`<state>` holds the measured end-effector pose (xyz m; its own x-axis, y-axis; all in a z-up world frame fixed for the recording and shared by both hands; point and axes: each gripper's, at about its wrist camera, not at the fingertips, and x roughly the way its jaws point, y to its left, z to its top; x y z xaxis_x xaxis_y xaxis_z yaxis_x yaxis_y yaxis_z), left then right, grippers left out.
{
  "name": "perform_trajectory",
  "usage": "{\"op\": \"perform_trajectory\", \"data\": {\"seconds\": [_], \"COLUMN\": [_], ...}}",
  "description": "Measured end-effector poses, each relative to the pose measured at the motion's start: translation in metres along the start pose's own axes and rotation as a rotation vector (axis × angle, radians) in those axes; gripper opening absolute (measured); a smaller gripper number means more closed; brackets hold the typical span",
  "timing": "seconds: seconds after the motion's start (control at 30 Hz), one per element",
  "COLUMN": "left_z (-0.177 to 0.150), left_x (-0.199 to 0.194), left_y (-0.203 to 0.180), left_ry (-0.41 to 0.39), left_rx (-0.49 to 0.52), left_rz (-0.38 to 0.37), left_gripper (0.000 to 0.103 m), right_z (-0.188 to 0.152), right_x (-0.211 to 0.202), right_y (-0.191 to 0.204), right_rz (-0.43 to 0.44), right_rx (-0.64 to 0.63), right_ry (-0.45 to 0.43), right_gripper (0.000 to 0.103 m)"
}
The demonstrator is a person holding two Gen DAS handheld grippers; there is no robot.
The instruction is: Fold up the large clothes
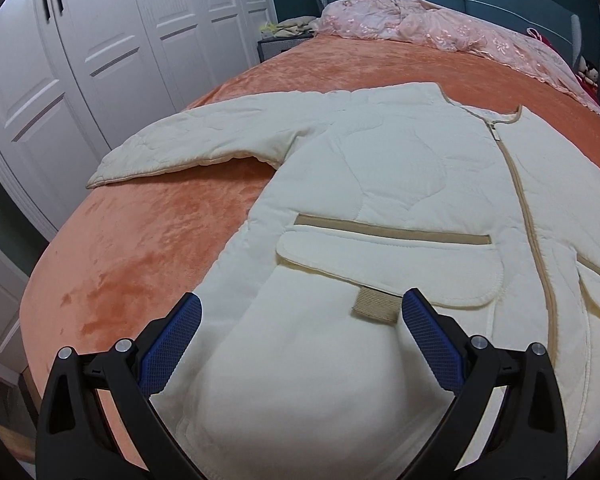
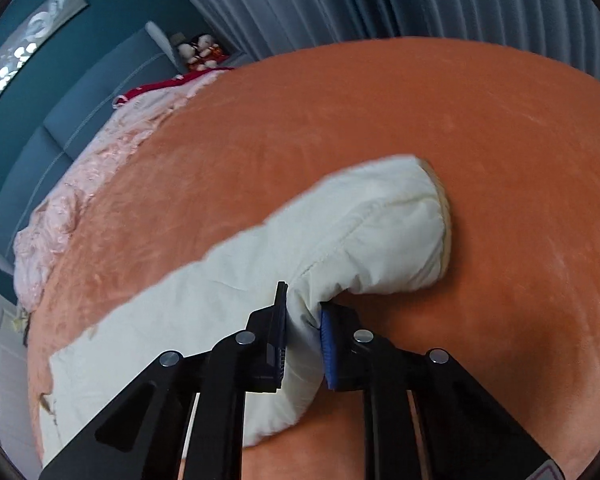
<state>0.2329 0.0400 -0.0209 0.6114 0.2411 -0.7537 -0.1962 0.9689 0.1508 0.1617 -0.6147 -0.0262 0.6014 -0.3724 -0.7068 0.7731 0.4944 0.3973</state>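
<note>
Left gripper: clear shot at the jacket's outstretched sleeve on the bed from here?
Probably yes. The left gripper is open and holds nothing, hovering over the jacket hem. The sleeve lies flat on the orange blanket, nothing on it or between.

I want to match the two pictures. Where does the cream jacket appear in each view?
Left wrist: cream jacket spread flat, filling centre and right, under the open left tongs.
Right wrist: only its sleeve, crossing the centre, pinched by the right tongs.
Shared landmark: orange bedspread.
</note>
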Motion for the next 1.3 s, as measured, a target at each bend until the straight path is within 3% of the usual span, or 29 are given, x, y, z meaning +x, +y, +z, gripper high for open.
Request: {"op": "perform_trajectory", "data": {"seconds": [0.13,0.27,0.43,0.63,0.67,0.8,0.9,0.93,1.03,1.13,1.23,1.27,1.3], "left_z": [0.007,0.011,0.01,0.007,0.007,0.012,0.024,0.031,0.05,0.069,0.084,0.088,0.09], "left_x": [0.009,0.016,0.02,0.031,0.033,0.036,0.034,0.035,0.042,0.057,0.073,0.079,0.086], "left_y": [0.014,0.029,0.048,0.074,0.077,0.08,0.075,0.071,0.052,0.027,-0.003,-0.012,-0.02], "left_ry": [0.003,0.009,0.018,0.055,0.061,0.073,0.073,0.072,0.091,0.133,0.157,0.172,0.192], "left_rx": [-0.041,-0.073,-0.095,-0.147,-0.155,-0.188,-0.219,-0.23,-0.268,-0.34,-0.36,-0.362,-0.37], "left_rz": [0.021,0.037,0.041,0.01,0.001,-0.064,-0.152,-0.184,-0.288,-0.408,-0.468,-0.483,-0.503], "left_gripper": [0.098,0.098,0.098,0.098,0.098,0.097,0.097,0.097,0.097,0.097,0.097,0.096,0.087], "right_z": [-0.003,-0.049,-0.146,-0.267,-0.286,-0.354,-0.362,-0.353,-0.312,-0.268,-0.227,-0.213,-0.204], "right_x": [-0.043,-0.083,-0.105,-0.105,-0.101,-0.107,-0.121,-0.128,-0.125,-0.102,-0.073,-0.062,-0.052], "right_y": [0.102,0.216,0.322,0.397,0.403,0.408,0.394,0.38,0.333,0.288,0.239,0.224,0.213], "right_rz": [0.179,0.399,0.637,0.759,0.769,0.767,0.805,0.81,0.758,0.641,0.528,0.499,0.482], "right_rx": [-0.229,-0.475,-0.676,-0.861,-0.887,-1.003,-1.0,-0.966,-0.84,-0.708,-0.567,-0.511,-0.461], "right_ry": [-0.079,-0.08,0.049,0.226,0.264,0.358,0.342,0.322,0.29,0.28,0.287,0.3,0.316], "right_gripper": [0.014,0.014,0.014,0.014,0.019,0.03,0.044,0.05,0.052,0.052,0.053,0.054,0.054]}}
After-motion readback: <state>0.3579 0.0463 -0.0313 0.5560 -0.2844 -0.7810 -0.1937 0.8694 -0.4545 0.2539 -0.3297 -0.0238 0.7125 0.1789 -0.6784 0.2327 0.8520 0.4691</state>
